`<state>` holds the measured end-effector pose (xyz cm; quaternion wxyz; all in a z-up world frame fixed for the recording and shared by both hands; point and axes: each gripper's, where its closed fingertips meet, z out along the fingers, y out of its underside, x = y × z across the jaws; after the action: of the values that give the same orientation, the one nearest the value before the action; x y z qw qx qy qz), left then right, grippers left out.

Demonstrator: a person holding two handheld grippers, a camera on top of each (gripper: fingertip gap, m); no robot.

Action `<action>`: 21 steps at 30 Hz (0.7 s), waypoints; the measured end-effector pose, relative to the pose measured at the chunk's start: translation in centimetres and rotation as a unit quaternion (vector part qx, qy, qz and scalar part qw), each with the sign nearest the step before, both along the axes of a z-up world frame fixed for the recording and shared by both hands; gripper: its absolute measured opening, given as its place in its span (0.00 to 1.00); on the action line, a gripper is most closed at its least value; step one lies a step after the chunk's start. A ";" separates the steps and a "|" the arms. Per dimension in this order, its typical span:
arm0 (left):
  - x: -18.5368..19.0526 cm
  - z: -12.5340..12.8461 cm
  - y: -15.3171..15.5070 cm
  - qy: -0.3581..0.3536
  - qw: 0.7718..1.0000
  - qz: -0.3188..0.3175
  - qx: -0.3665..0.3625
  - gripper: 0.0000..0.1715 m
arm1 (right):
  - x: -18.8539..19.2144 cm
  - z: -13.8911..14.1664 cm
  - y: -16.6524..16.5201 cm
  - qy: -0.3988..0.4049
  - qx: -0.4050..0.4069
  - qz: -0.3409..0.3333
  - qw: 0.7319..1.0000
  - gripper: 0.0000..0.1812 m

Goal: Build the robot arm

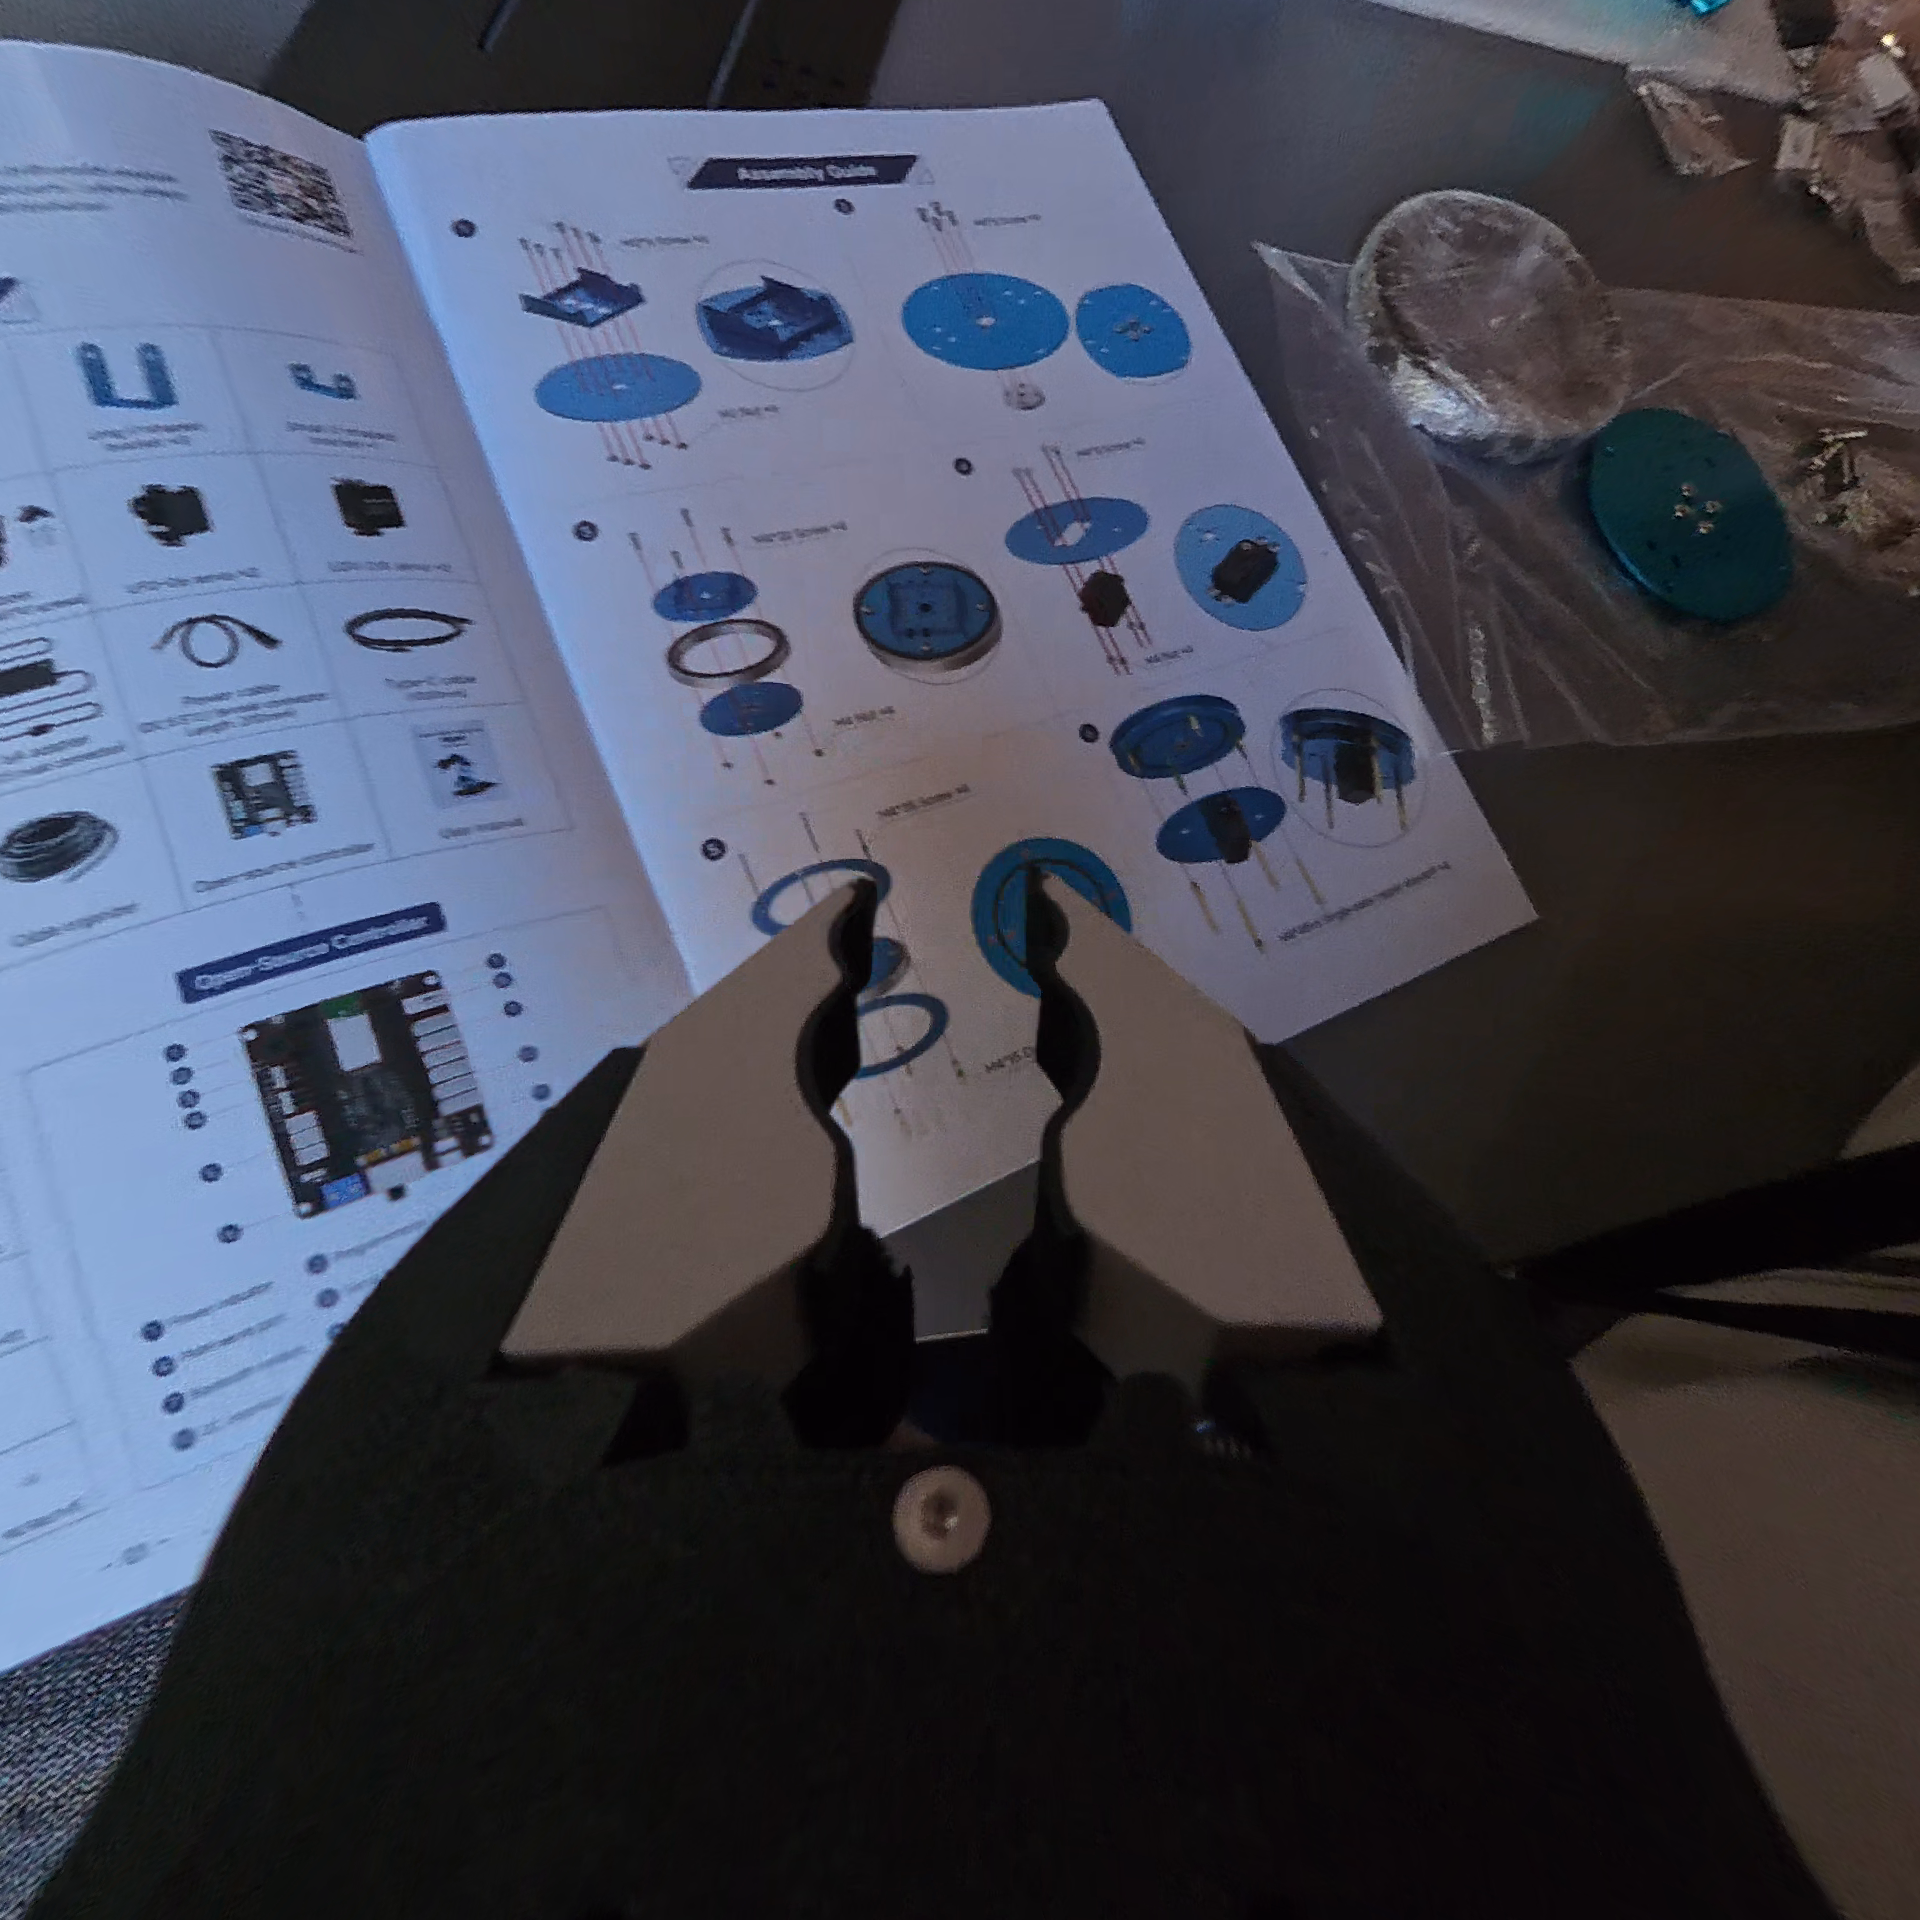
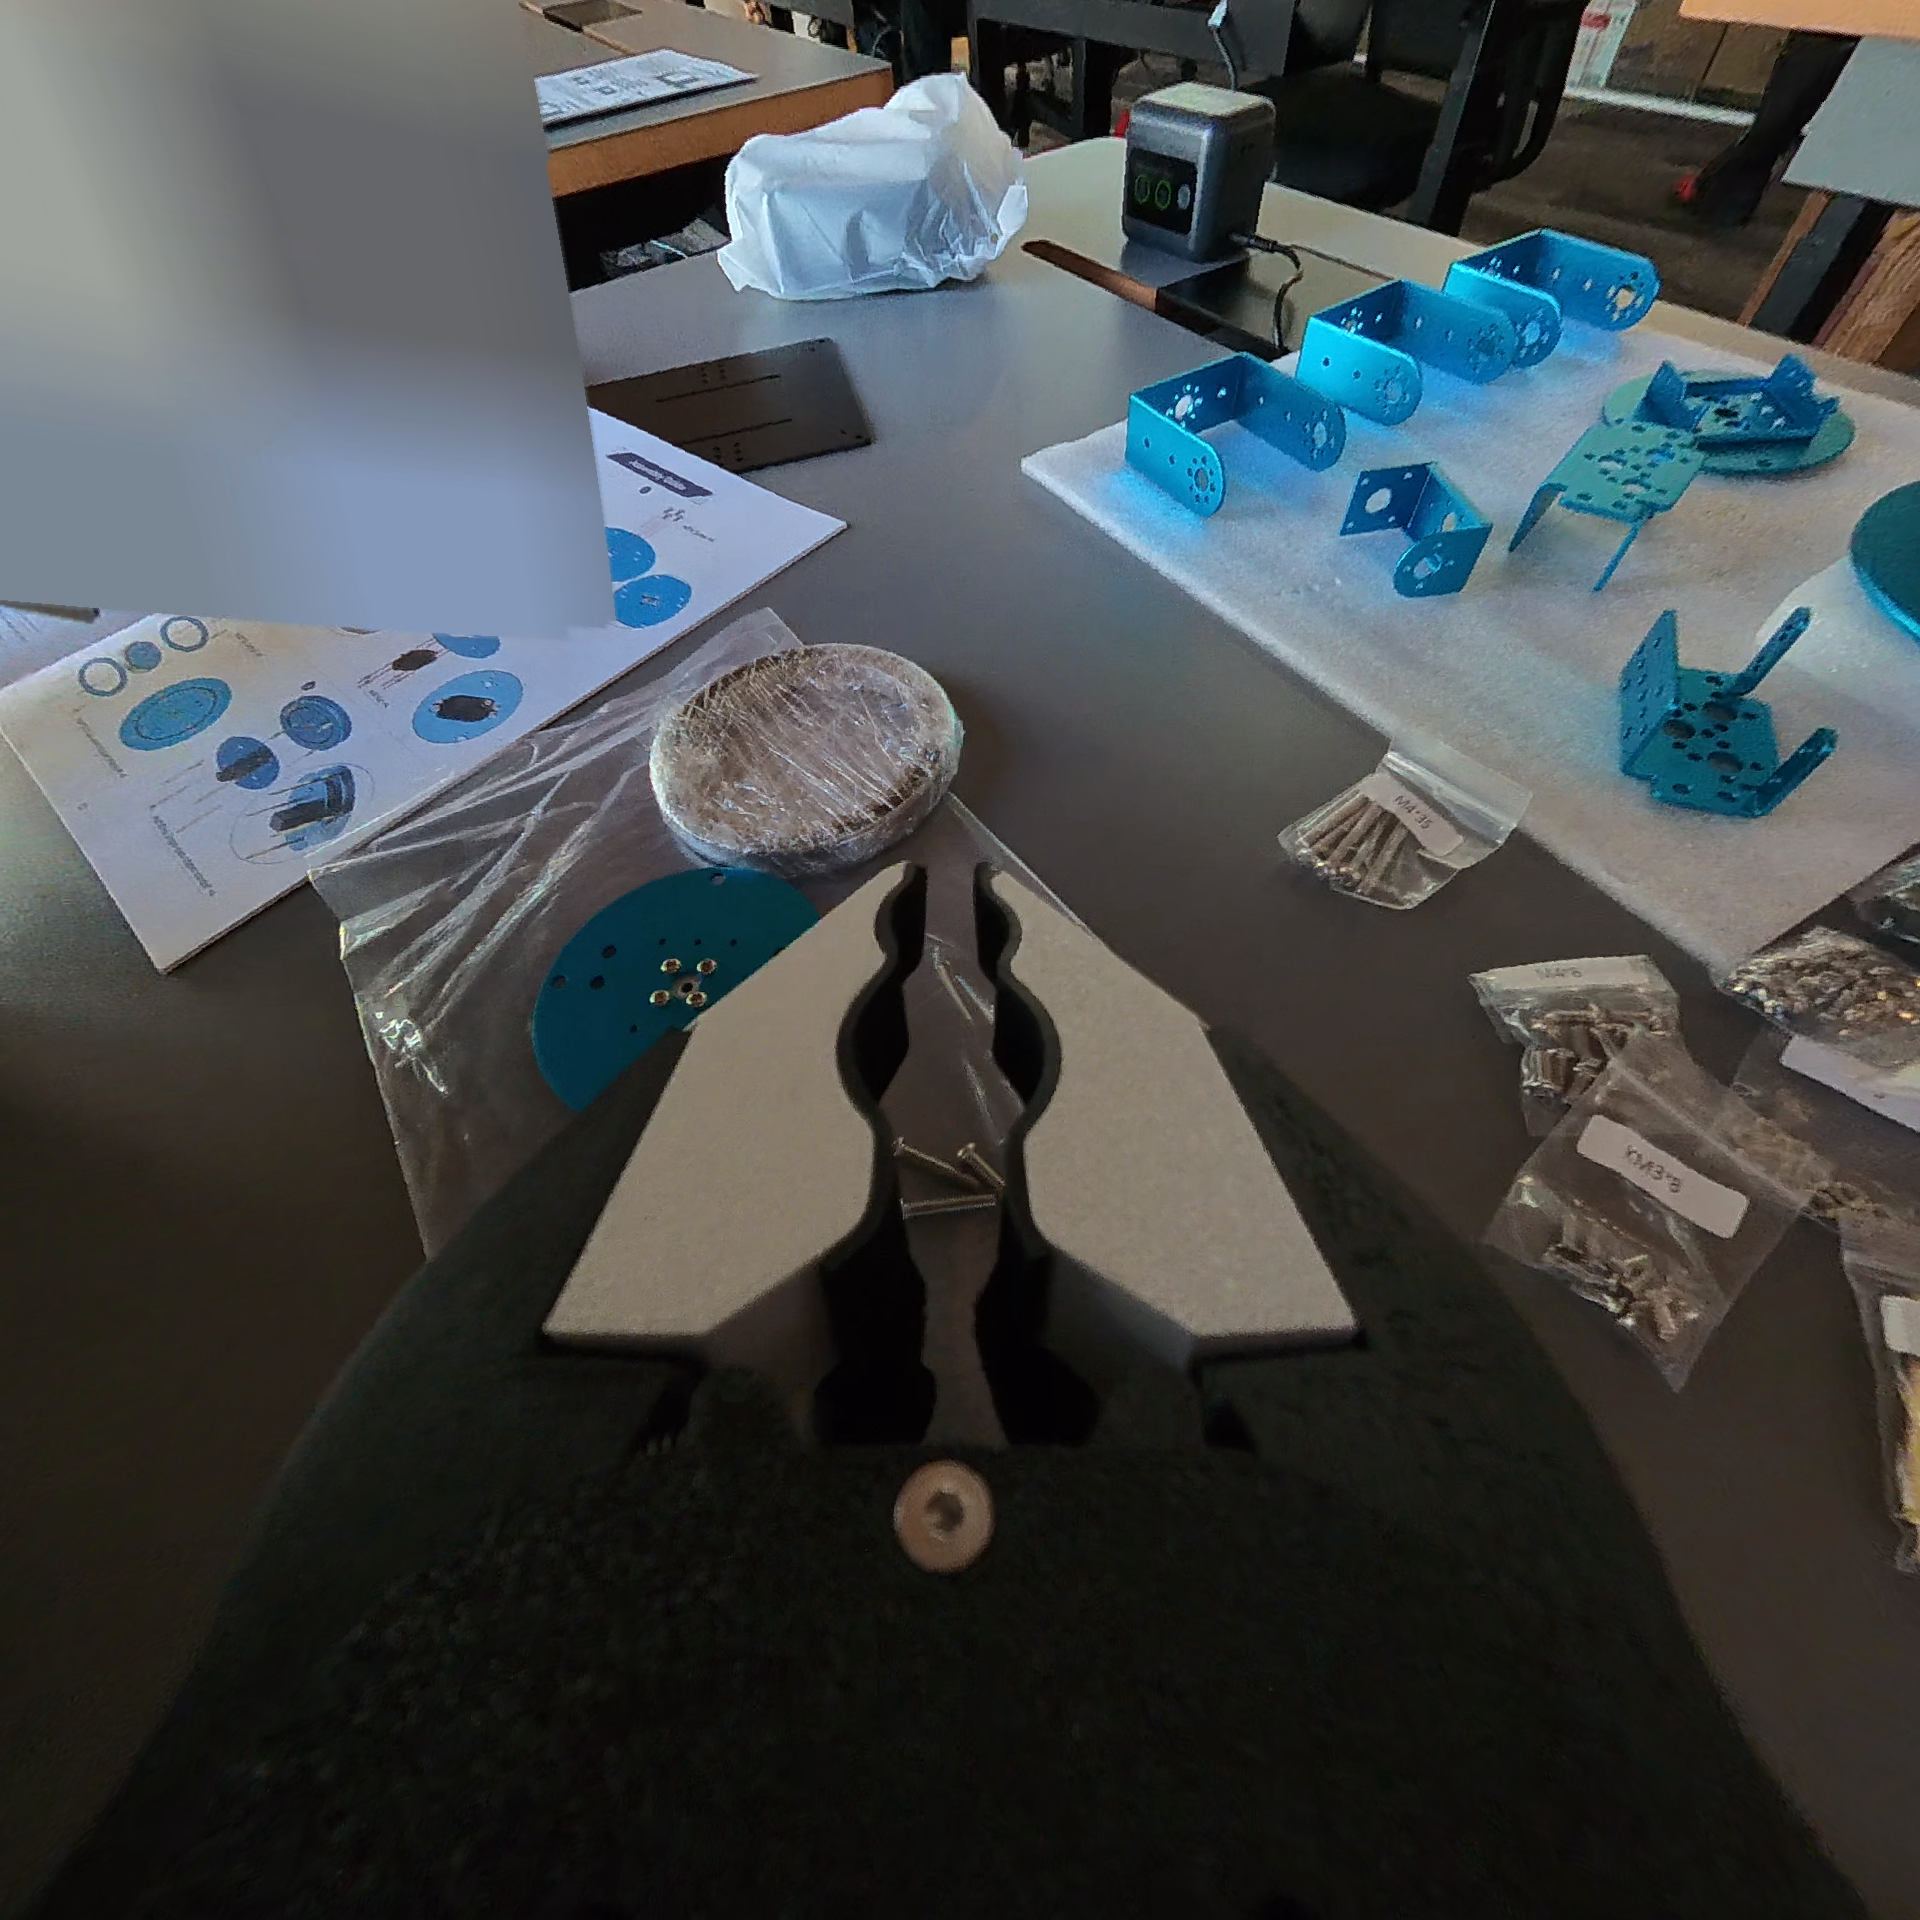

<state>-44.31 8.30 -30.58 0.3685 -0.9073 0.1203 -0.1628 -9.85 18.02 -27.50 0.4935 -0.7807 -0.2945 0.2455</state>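
We were in a workshop or lab-like room set up for kit assembly. We saw a grey table (image 2: 1091, 644) carrying an open assembly booklet (image 1: 831, 520) with diagrams, blue anodised metal brackets (image 2: 1236, 431) laid out on a white foam sheet (image 2: 1351, 623), and small labelled bags of screws (image 2: 1392, 831). A blue round plate (image 2: 644, 987) lay on a clear plastic bag (image 2: 468, 935) beside a wrapped disc (image 2: 800, 758). Behind them we noted further desks (image 2: 717, 114), a small power unit (image 2: 1195, 177) with a cable, and chair legs.
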 end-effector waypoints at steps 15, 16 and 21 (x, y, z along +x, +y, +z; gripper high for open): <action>-1.8 0.7 -2.1 0.011 0.999 0.037 0.031 0.17 | -2.6 0.3 -2.1 0.018 -0.014 0.046 0.999 0.11; -1.9 0.8 -2.4 0.012 0.999 0.037 0.036 0.17 | -2.8 0.4 -2.3 0.021 -0.013 0.049 0.998 0.11; -1.8 1.5 -3.6 -0.004 0.998 0.028 0.060 0.17 | -3.4 0.3 -2.8 0.035 -0.039 0.062 0.997 0.14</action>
<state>-46.08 4.69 -29.11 0.4267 -0.8861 0.1031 -0.1484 -13.23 15.17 -27.16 0.4566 -0.7705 -0.3152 0.3139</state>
